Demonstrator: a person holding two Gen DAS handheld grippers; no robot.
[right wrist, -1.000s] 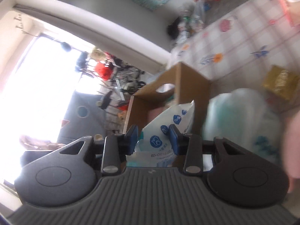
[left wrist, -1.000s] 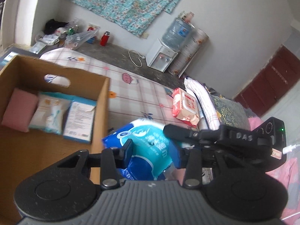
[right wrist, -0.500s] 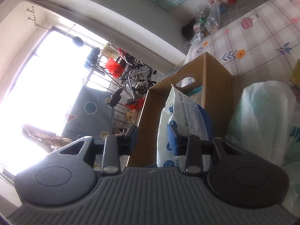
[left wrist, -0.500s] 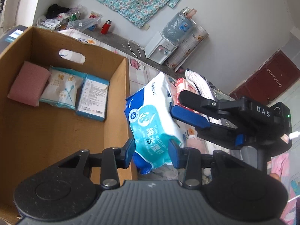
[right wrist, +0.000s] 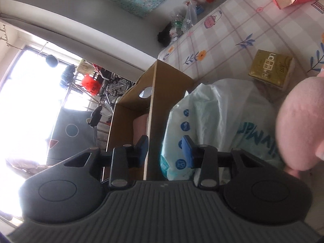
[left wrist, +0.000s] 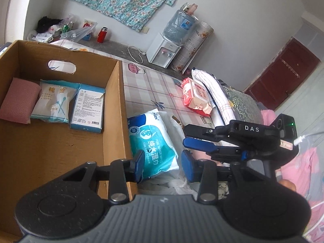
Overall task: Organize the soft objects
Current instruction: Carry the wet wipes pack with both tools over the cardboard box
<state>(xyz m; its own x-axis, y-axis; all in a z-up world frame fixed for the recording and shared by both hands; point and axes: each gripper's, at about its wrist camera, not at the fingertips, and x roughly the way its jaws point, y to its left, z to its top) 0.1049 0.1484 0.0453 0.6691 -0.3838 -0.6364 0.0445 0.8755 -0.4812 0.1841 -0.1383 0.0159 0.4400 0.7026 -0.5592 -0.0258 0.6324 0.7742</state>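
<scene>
Left gripper point(left wrist: 163, 163) fingers apart over wipes pack point(left wrist: 152, 143), cardboard box point(left wrist: 119, 109) wall beside, right gripper point(right wrist: 165, 148) opening, seemingly empty.

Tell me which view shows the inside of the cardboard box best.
The left wrist view. It looks down into the cardboard box, showing the pink sponge, the cotton swab pack and the small blue carton lying side by side on its floor. The right wrist view shows mainly the box's outer wall edge-on and a sliver of the inside.
</scene>
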